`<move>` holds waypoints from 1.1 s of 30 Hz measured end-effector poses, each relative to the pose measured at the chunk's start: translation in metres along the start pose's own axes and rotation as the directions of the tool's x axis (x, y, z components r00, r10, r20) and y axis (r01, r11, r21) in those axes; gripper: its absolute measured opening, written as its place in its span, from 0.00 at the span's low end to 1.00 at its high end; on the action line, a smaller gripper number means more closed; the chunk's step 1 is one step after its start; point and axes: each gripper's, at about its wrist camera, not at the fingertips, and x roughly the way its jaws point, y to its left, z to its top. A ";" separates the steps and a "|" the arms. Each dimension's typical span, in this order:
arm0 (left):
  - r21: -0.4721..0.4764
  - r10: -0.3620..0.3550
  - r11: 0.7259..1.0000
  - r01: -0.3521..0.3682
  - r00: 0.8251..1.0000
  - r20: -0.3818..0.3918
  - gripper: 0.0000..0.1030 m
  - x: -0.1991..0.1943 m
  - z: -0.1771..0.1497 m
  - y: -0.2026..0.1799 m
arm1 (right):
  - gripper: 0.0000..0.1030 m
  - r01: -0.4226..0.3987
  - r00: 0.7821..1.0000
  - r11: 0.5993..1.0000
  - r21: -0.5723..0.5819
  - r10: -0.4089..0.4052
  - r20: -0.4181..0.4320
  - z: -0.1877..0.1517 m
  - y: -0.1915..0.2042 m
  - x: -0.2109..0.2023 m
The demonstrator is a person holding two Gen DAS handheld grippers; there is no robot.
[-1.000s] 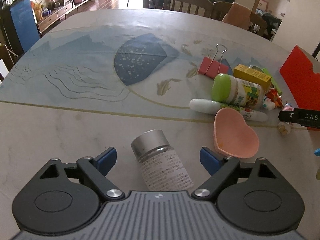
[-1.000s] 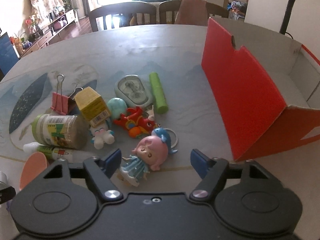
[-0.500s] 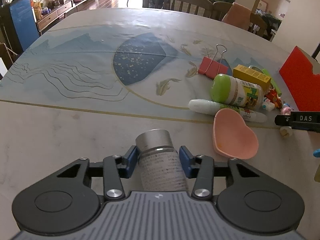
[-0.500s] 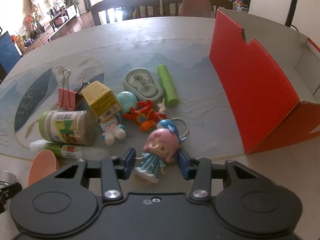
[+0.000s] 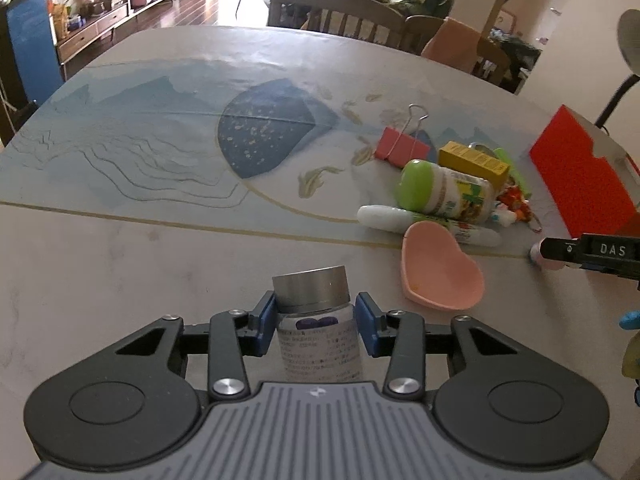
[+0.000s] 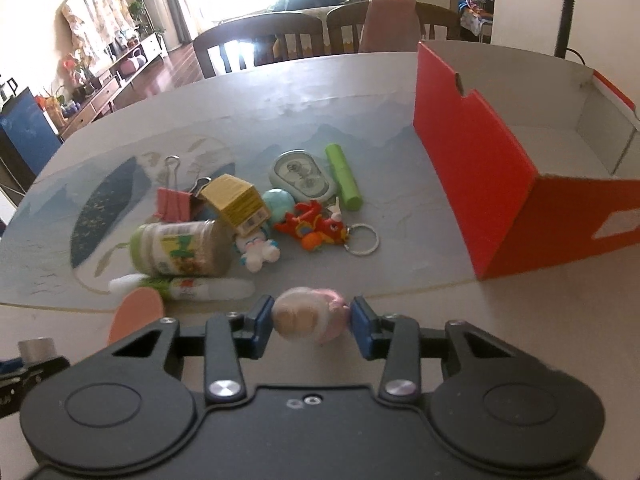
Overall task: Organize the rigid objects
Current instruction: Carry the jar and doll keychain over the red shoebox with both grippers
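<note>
Silver-capped clear glass bottle (image 5: 316, 320), cap pointing away, clamped in left gripper (image 5: 316, 322); blurred pink-haired plastic doll (image 6: 310, 316) clamped in right gripper (image 6: 312, 318), near red cardboard box (image 6: 500, 184), whose white interior only the right view showed.

Pink doll (image 6: 310, 316) blurred, face unreadable, body hidden behind right gripper (image 6: 312, 320). Bottle (image 5: 318, 336) base hidden under left gripper (image 5: 316, 320); label print too small to read. Red box (image 6: 476, 168) cut off at frame's right edge.

Both point steeply down: the left gripper (image 5: 315, 322) clamps a bottle (image 5: 318, 344), the right gripper (image 6: 312, 322) a doll (image 6: 310, 316).
</note>
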 end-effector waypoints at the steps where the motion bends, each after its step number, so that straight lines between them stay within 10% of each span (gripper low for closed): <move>1: 0.002 -0.004 1.000 0.004 1.000 0.000 0.40 -0.002 0.000 0.000 | 0.39 -0.001 1.000 1.000 0.002 0.001 0.004 -0.002 0.001 -0.004; 17: 0.095 -0.139 0.986 0.137 0.990 0.018 0.40 -0.054 0.006 -0.004 | 0.39 -0.022 0.992 1.000 0.013 0.020 0.125 -0.020 0.013 -0.101; 33: 0.243 -0.279 0.929 0.278 0.960 -0.031 0.40 -0.087 0.057 -0.089 | 0.39 -0.036 0.975 0.997 0.075 0.018 0.223 0.030 -0.044 -0.142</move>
